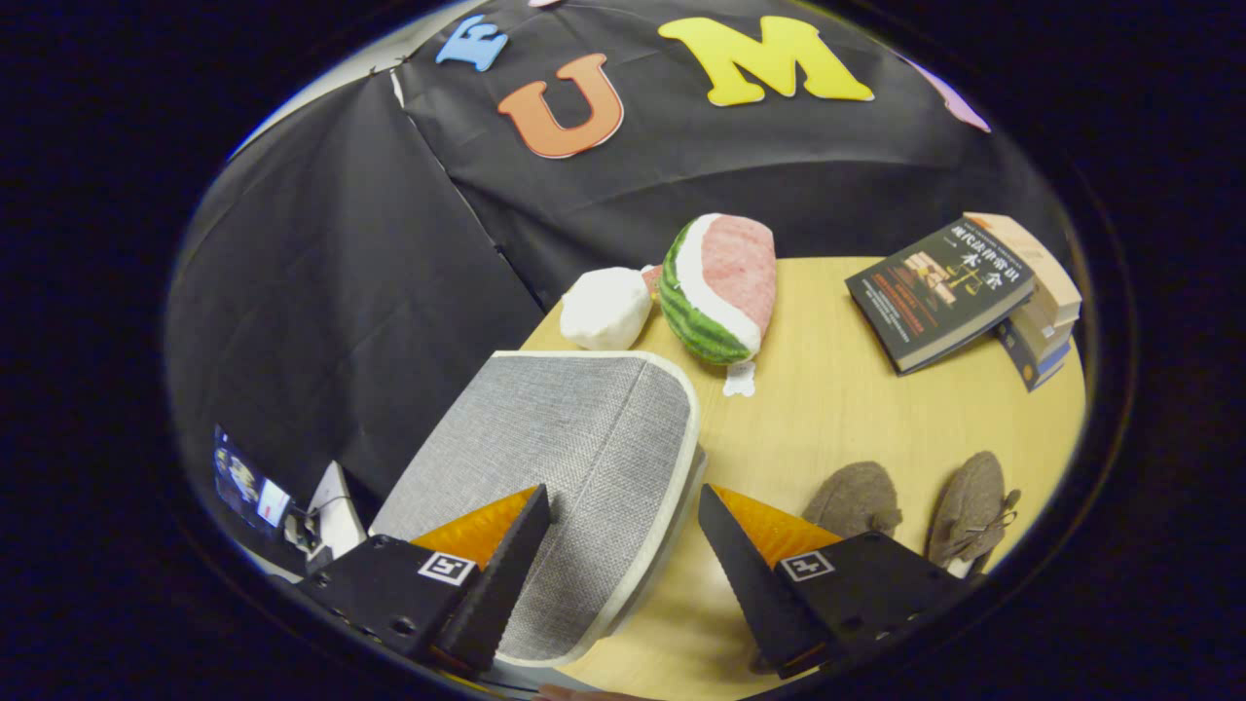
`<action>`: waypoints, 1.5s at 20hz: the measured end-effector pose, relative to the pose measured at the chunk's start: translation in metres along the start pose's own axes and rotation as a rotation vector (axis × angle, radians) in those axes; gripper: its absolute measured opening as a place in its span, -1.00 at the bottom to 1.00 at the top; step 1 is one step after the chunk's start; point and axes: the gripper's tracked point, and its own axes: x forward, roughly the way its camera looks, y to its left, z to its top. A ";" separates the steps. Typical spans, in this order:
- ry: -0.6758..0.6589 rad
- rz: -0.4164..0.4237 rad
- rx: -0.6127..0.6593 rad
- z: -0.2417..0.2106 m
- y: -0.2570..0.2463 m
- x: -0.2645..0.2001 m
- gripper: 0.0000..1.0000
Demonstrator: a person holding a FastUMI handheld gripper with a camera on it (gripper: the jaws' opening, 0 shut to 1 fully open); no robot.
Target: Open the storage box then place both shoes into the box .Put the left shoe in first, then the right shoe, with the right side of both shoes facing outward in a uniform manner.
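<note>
Hovering with its fingers spread wide and holding nothing, the claw (623,545) looks steeply down on the closed grey storage box (565,458), whose white-edged lid rim runs between the fingers. To open it well, I judge the claw should drop to that rim, pinch the edge squarely and lift without dragging the box across the bench (857,389). Just beyond the right finger lie both shoes (915,506), side by side.
</note>
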 end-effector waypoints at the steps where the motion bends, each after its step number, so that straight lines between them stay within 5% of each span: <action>1: 0.013 0.036 0.050 0.000 0.001 0.004 0.95; 6: 0.111 0.178 0.218 -0.006 0.001 0.013 0.89; 14: 0.222 0.212 0.282 -0.006 0.001 0.003 0.44; 21: 0.252 0.204 0.274 -0.002 0.000 -0.012 -0.25; 23: 0.276 0.192 0.324 0.000 0.005 -0.014 -0.74; 25: 0.295 0.194 0.351 0.006 0.008 -0.019 -0.75; 26: 0.297 0.168 0.355 0.006 0.009 -0.018 -0.97; 30: 0.289 0.137 0.342 0.017 0.028 -0.030 -0.98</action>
